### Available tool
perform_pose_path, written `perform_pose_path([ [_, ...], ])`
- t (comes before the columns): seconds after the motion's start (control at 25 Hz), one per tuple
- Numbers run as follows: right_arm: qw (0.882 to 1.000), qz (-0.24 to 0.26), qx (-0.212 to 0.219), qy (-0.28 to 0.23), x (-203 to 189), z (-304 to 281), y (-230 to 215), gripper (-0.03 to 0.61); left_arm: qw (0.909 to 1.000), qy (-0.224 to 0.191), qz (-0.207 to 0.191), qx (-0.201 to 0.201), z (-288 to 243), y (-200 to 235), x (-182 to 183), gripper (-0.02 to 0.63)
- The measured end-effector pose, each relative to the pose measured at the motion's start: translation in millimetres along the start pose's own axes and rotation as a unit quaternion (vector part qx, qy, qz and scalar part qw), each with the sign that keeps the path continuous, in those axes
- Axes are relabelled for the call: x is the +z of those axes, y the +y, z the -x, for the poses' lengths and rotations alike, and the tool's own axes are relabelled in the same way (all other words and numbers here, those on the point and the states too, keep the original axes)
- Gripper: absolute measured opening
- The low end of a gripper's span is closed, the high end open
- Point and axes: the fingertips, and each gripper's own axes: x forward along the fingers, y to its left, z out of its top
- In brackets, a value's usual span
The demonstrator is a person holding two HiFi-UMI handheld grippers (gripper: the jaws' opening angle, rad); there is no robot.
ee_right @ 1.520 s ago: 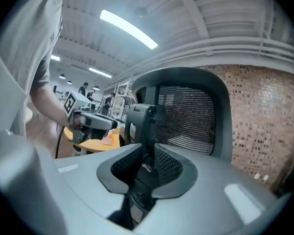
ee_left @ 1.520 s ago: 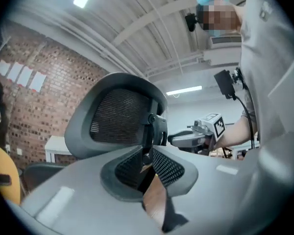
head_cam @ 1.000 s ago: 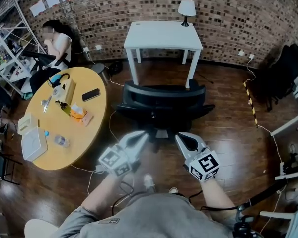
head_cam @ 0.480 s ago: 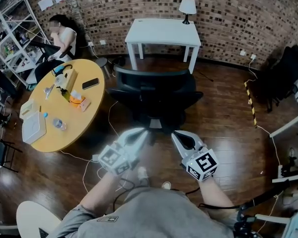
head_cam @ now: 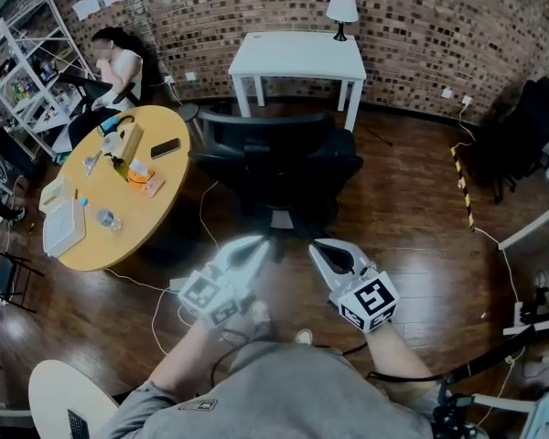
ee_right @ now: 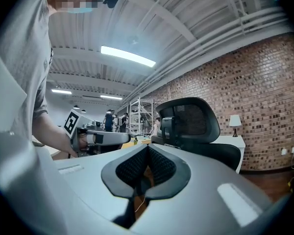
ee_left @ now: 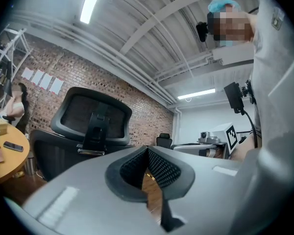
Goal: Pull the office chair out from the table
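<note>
Black office chair (head_cam: 274, 167), mesh headrest, stands at near side of white bench (head_cam: 297, 58); round bench (head_cam: 119, 245) close left, open floor (head_cam: 412, 218) right. Left claw (head_cam: 262, 244) and right claw (head_cam: 317, 246) clenched, empty

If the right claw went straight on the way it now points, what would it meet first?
Probably the back of the office chair, ahead of the shut right claw; nothing shows between them, though depth is unclear.

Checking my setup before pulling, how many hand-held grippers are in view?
2. The left hand-held gripper is low, left of centre in the head view; the right hand-held gripper is beside it. Both are shut, empty, short of the office chair.
</note>
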Motion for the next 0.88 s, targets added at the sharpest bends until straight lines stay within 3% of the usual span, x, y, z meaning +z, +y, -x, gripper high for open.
perform_pose_path([
  [0.88,1.000,0.014,0.018,0.011,-6,8,12,0.012,0.9999,0.005,-0.009,0.002,5,-11,-4,0.002],
])
